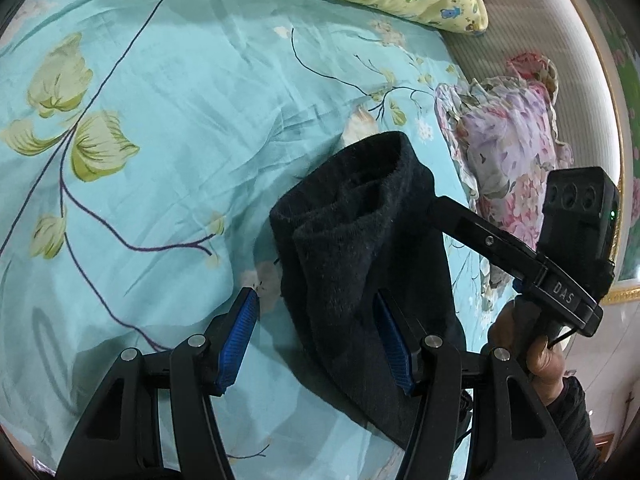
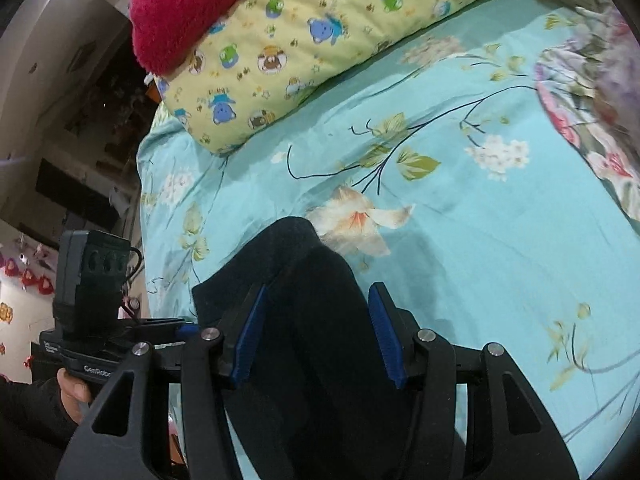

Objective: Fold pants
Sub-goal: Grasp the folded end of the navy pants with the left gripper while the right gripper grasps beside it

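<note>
**Both pairs of fingers spread around a dark bundle on the bed**

Blue-padded fingers [image 1: 240, 336] of the left gripper [image 1: 316, 336] stand well apart. Its right pad lies against or just beside the black pants [image 1: 352, 248], while the left pad hangs over bare sheet, clear of the cloth; nothing is pinched between them. In the right wrist view, the right gripper [image 2: 320, 332] has its fingers [image 2: 250, 332] about half spread with the dark fabric [image 2: 312, 320] bulging up between them. Whether the pads actually press on the cloth cannot be told from this angle.

The pants are bunched into a thick, rolled heap with an open cuff or waistband turned toward the head of the bed. They rest on the turquoise sheet [image 1: 168, 120], printed with pale yellow-green flowers and thin dark stems.

From the left wrist view, the other gripper's black finger reaches in from the right and touches the upper side of the bundle, with a hand [image 1: 532, 344] in a dark sleeve gripping its handle.

Farther out, a yellow cartoon-print pillow [image 2: 312, 40] lies along the far edge of the bed, a red plush blanket [image 2: 200, 4] on top of it. A ruffled floral pillow [image 1: 508, 136] in pinks and lilacs sits to the right, near the pale headboard.
</note>
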A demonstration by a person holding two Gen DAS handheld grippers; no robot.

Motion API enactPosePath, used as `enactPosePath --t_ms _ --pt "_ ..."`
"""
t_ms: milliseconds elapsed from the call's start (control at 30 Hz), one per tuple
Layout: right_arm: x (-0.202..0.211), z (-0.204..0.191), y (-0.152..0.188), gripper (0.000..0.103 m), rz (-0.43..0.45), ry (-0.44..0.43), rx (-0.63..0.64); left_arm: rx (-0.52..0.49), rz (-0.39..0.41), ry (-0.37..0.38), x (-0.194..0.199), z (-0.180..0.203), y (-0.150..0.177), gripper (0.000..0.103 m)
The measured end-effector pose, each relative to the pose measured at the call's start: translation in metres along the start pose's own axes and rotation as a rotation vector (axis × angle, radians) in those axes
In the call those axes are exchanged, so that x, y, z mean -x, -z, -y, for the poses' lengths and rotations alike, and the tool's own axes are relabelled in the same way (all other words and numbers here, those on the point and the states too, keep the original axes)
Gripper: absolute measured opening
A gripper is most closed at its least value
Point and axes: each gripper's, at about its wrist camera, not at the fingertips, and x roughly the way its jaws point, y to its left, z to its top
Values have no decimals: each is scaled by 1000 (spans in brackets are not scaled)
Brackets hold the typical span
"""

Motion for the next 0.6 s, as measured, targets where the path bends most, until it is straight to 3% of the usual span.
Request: enactPosePath --t_ms 267,400,467,533,600 --pt "-20 15 -7 52 -73 -24 -41 -5 3 -7 -10 3 -5 60" --pt "-21 12 -6 34 -89 -24 -22 -11 15 -17 -13 6 -8 58" --pt "-19 8 -5 30 -88 -20 -7 -22 23 -31 -15 9 -9 56" --pt "-15 4 -4 28 -84 -13 10 -50 33 -58 -17 13 -8 33" --pt "-12 1 -4 27 -82 -3 20 -60 30 -56 -18 15 -8 30"
